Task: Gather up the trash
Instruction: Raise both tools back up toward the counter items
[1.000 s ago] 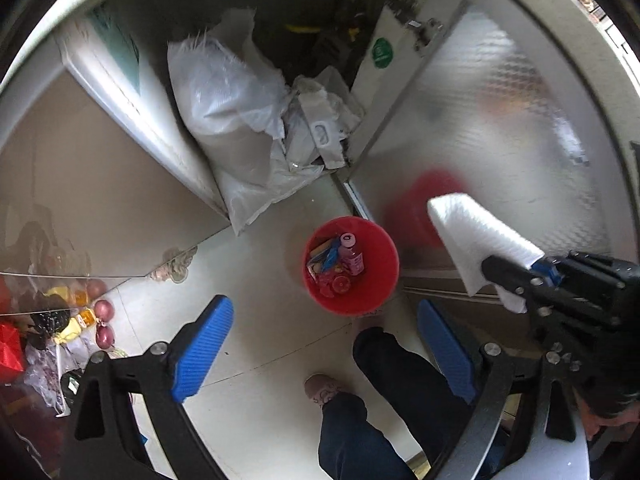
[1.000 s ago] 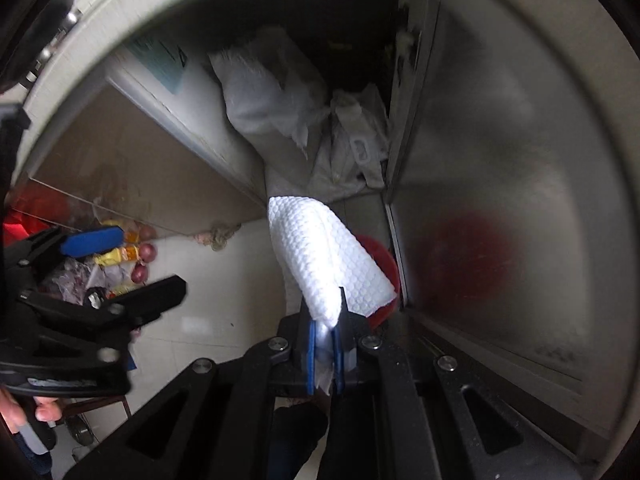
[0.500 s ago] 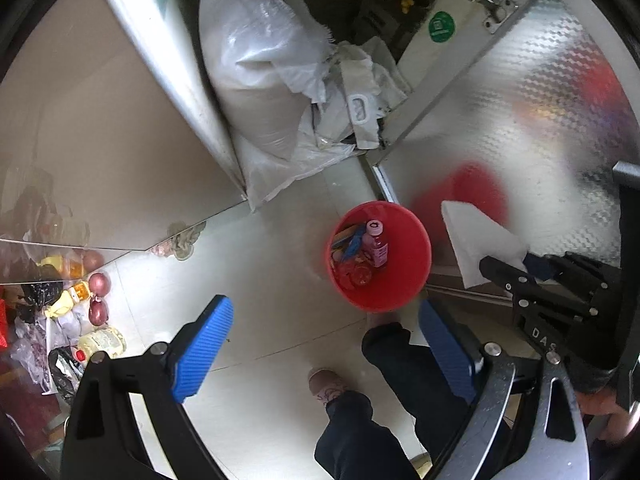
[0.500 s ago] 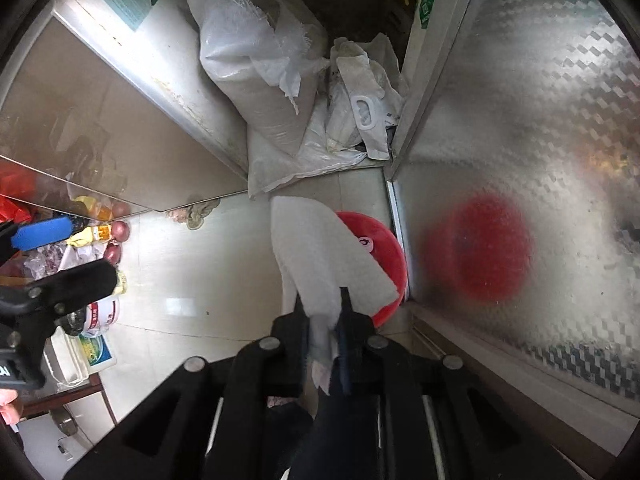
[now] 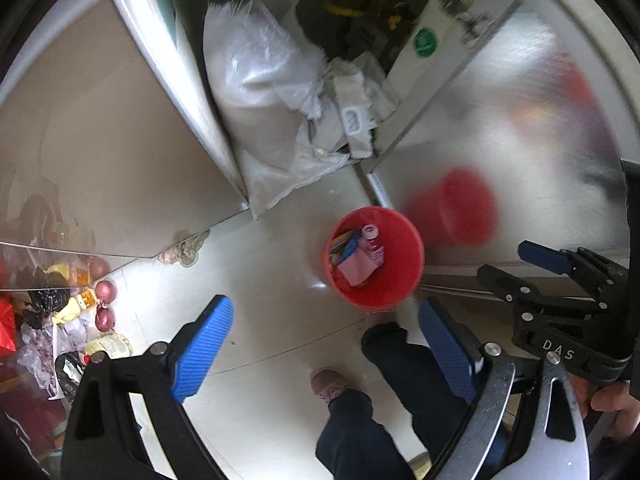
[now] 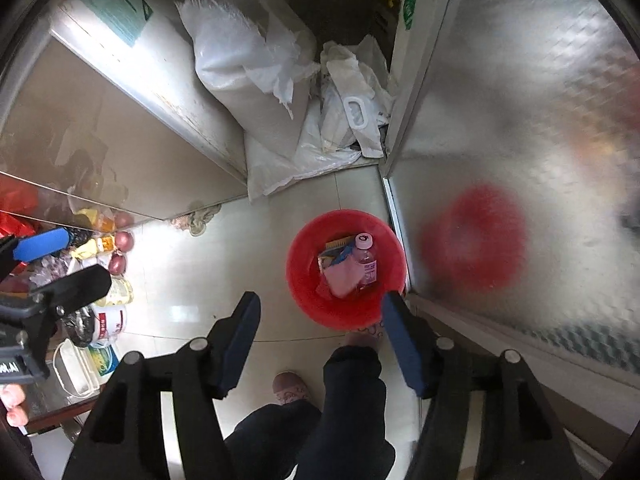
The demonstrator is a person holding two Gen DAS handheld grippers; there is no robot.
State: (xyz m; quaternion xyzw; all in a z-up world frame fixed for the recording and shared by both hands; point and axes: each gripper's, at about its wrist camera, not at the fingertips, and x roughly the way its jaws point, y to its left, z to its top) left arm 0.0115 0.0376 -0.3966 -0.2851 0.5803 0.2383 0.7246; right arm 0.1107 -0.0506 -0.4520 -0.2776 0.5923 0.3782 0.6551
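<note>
Right hand-held gripper (image 6: 320, 338), jaws opening and empty, hangs over the red bin (image 6: 346, 268). Left hand-held gripper (image 5: 324, 344) wide, empty. Best release: directly above the bin.

A red bucket (image 6: 346, 270) is seen upright on the pale floor, just beside a metal door. Trash is held inside — a pinkish-looking folded tissue (image 6: 342, 278), a small capped bottle (image 6: 366, 258) and coloured wrappers.

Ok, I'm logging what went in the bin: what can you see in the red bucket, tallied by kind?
Plastic bottle: 1
Paper towel: 1
Blue scrap: 1
Flat packet: 1
Total: 4 that can be told apart in the red bucket; anything underneath is hidden.
</note>
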